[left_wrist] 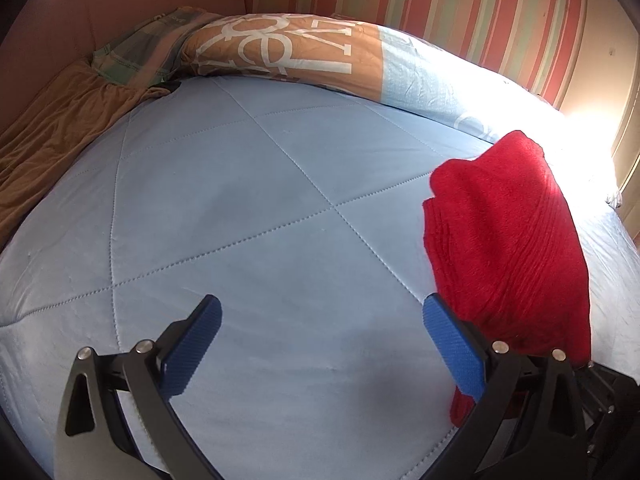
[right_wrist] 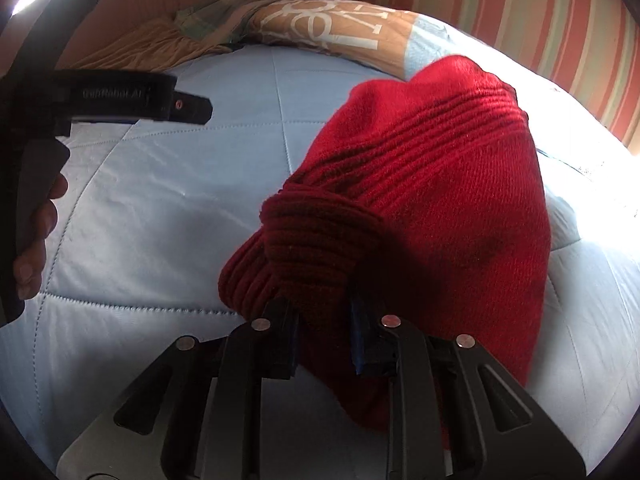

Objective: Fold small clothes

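Right wrist view shows the right gripper (right_wrist: 324,332) clamped on a bunched, ribbed edge of the red knitted garment (right_wrist: 432,200), its black fingers with blue pads (right_wrist: 358,336) drawn narrow with a thick wad of knit between them. From that pinch the garment spreads away from the gripper and toward the sunlit side of the light blue quilted bedspread (right_wrist: 160,208), draped in a broad mound whose far end reaches close to the orange pillow with white lettering (right_wrist: 344,28).

On the other side of the garment, well apart from it, a person's hand (right_wrist: 38,232) wraps the black handle of the left gripper, whose body juts out level above the bedspread.

Left wrist view shows the left gripper (left_wrist: 322,320) with its jaws spread wide and nothing between them, only bare bedspread (left_wrist: 240,208) beneath. The garment (left_wrist: 508,240) lies just beside and behind that gripper's blue-padded finger (left_wrist: 452,348) on the sunlit side, and its lower edge passes behind the finger; whether cloth and finger touch cannot be told.

Beyond the garment, along the far edge of the bedspread, lie the lettered pillow (left_wrist: 288,52), a plaid cloth (left_wrist: 148,48) next to it and a brown gathered fabric (left_wrist: 60,128) farther to that side. A striped wall (left_wrist: 440,0) rises behind the pillow.
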`<act>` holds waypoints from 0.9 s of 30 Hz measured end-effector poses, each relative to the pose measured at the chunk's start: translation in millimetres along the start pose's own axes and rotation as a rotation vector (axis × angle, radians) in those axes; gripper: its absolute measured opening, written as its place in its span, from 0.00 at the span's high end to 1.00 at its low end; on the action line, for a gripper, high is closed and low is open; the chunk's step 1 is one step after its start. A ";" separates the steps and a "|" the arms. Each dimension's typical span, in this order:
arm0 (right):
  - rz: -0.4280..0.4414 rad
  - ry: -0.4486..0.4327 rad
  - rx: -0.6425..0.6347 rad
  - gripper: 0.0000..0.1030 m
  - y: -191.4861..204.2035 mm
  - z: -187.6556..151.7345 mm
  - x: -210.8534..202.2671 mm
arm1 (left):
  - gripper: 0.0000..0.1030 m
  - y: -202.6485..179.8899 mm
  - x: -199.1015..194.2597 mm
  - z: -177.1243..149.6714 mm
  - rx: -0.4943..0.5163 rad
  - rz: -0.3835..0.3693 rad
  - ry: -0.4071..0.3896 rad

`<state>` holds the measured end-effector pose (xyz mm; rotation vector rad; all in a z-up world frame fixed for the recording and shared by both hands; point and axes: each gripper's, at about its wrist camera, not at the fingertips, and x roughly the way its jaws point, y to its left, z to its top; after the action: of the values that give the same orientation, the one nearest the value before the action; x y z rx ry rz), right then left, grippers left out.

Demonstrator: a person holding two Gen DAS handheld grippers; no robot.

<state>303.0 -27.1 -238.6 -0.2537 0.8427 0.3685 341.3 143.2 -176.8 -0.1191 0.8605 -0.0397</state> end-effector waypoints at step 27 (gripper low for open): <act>0.035 -0.116 0.085 0.34 -37.6 -25.8 -67.6 | 0.02 -80.7 60.8 29.5 0.054 -0.304 0.114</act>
<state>260.0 -85.2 -200.7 -0.1372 0.7471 0.3756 404.4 60.7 -193.8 -0.1983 0.9487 -0.3572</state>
